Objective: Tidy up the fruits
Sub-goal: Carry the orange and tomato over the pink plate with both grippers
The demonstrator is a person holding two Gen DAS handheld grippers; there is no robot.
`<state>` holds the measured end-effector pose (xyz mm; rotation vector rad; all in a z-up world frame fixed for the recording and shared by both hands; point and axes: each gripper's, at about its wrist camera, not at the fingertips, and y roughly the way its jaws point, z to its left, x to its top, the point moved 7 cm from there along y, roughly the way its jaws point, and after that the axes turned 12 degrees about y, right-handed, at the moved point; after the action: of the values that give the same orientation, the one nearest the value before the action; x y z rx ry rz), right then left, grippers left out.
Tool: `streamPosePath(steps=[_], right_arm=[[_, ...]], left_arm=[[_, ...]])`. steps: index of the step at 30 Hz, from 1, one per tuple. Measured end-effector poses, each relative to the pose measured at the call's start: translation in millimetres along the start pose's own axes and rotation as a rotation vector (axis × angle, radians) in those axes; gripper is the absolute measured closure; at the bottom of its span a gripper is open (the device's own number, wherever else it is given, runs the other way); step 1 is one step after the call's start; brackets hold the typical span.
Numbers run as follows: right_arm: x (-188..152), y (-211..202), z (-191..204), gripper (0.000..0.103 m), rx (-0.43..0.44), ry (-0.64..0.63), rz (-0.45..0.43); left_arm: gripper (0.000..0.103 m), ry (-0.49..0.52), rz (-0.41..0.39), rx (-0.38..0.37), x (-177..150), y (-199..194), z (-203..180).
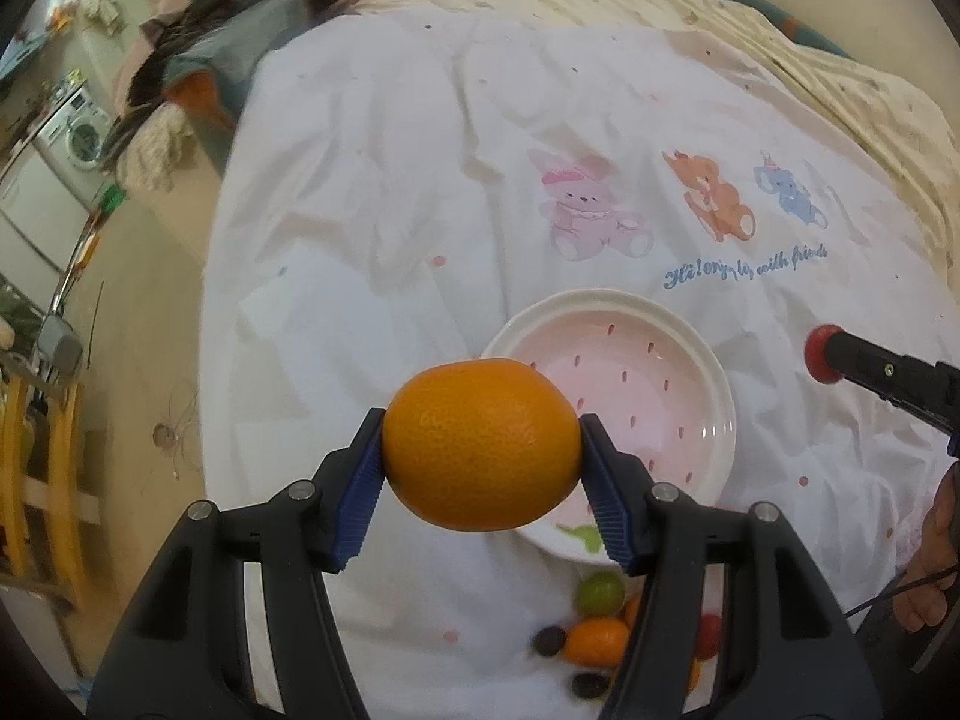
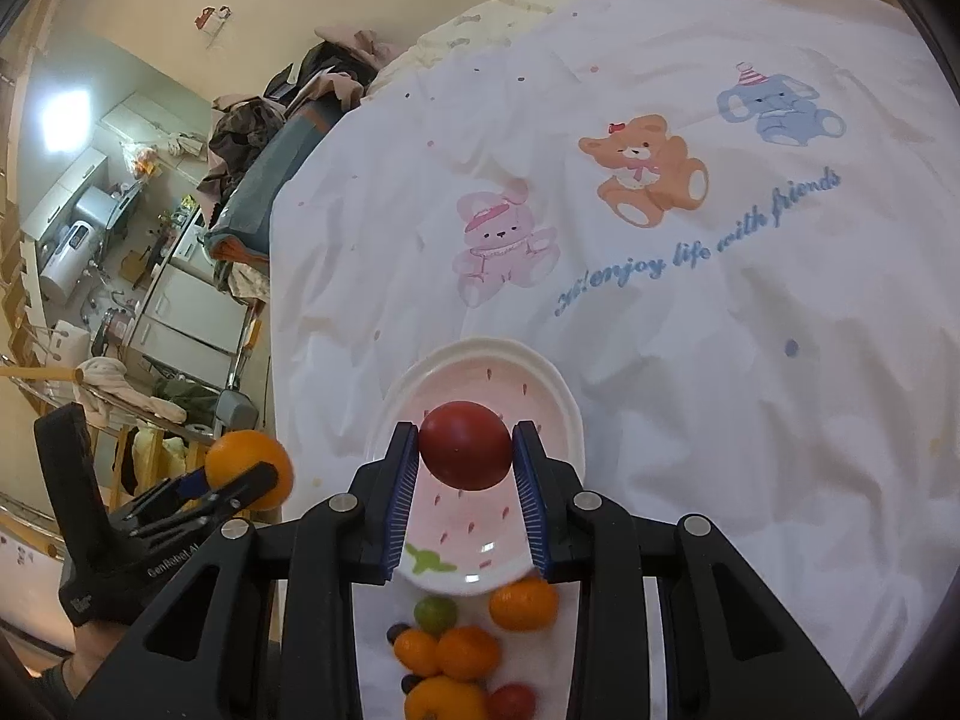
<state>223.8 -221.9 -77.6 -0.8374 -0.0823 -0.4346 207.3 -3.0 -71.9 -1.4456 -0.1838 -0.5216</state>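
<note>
Above the white cartoon-print bedsheet (image 2: 690, 360), both grippers hold fruit in the air. The left gripper (image 1: 483, 456) clamps a large orange (image 1: 483, 444) between its blue pads, near the left rim of the pink strawberry-pattern plate (image 1: 714, 414). The right gripper (image 2: 465, 450) pinches a red tomato (image 2: 465, 444) over that plate. Small oranges (image 2: 465, 651), a lime (image 2: 435, 612) and dark grapes (image 2: 396, 633) lie heaped on the sheet just at the plate's near edge.

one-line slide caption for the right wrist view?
Right gripper clamps a round red fruit above the empty pink strawberry-print plate; loose fruits wait below.
</note>
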Motion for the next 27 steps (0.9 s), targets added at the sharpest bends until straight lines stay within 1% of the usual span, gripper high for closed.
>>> streamPosePath(steps=[2,5,7,10,13,16,21,27], right_arm=[[6.9,8.7,-1.5,0.069,-0.008,-0.001,0.007],[16.4,21.3,-4.9,0.069,-0.021,0.000,0.017],[20.8,29.7,-7.5,0.069,-0.031,-0.002,0.028],[27.3,44.1,-10.8,0.069,-0.044,-0.005,0.048],[30.6,58.2,-14.0,0.069,-0.050,0.001,0.074],[30.7,73.9,-18.8,0.069,-0.055,0.009,0.109],[27.9,97.8,-25.9,0.069,-0.075,0.011,0.161],[26.5,108.9,-30.8,0.069,-0.081,0.030,0.189]], left_arm=[[0.045,0.003,0.015,-0.019,6.5,11.6,-4.0],[0.045,-0.021,0.038,-0.051,13.8,29.4,-6.8],[0.045,-0.028,0.044,-0.058,16.7,37.7,-9.3],[0.045,-0.015,0.052,-0.070,19.9,51.8,-15.0],[0.045,0.011,0.049,-0.105,23.0,69.2,-21.5],[0.045,0.024,0.073,-0.111,20.5,85.5,-23.7],[0.045,0.011,0.118,-0.149,14.0,104.7,-23.9],[0.044,0.005,0.148,-0.155,10.9,117.5,-21.6]])
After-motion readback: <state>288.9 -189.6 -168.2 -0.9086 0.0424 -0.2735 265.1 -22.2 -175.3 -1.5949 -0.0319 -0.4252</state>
